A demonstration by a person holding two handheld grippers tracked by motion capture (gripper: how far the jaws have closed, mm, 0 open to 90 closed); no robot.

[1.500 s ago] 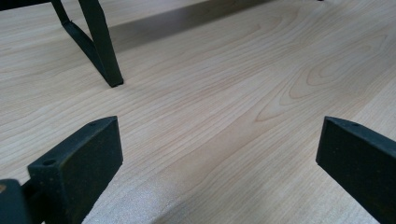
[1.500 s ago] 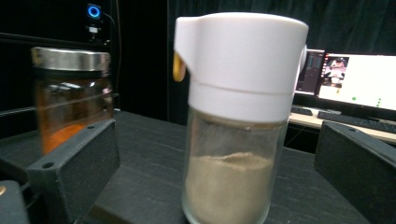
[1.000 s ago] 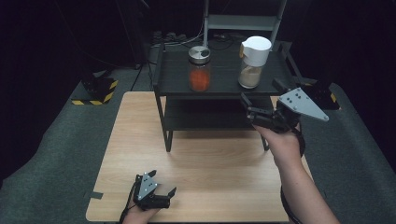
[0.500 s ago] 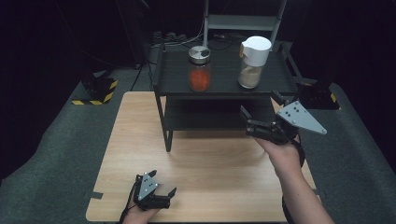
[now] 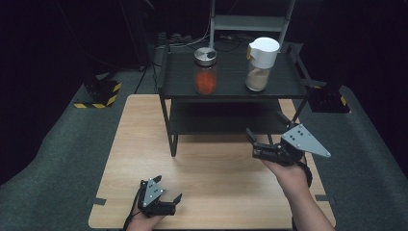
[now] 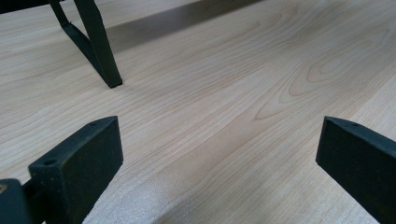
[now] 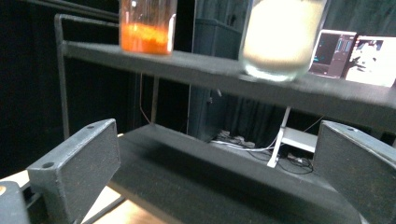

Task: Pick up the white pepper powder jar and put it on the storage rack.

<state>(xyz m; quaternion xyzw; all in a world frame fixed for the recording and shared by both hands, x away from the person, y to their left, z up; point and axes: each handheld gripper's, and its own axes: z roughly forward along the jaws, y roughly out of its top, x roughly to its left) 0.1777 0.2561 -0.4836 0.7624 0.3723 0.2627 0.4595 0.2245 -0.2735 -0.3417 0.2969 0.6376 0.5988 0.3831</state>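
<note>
A black two-level shelf [image 5: 284,84] stands at the back of the wooden table [image 5: 144,130]. On its top level a jar of orange powder [image 5: 206,72] with a metal lid stands left of a white-lidded jar of pale powder [image 5: 260,65]. My right gripper [image 5: 263,140] hovers open in front of the shelf's right side, below the top level; in its own view the orange jar [image 7: 147,25] and the pale jar [image 7: 280,37] sit above it. My left gripper [image 5: 167,189] rests open near the table's front edge, empty, with bare wood [image 6: 224,107] between its jaws.
A shelf leg [image 6: 100,46] stands on the table ahead of the left gripper. Grey carpet [image 5: 57,159] surrounds the table. A black-and-yellow striped block [image 5: 98,94] lies on the floor at left. A white frame [image 5: 250,21] and cables sit behind the shelf.
My right gripper has drawn back from the shelf, down and toward the front, still open. The left gripper has stayed put.
</note>
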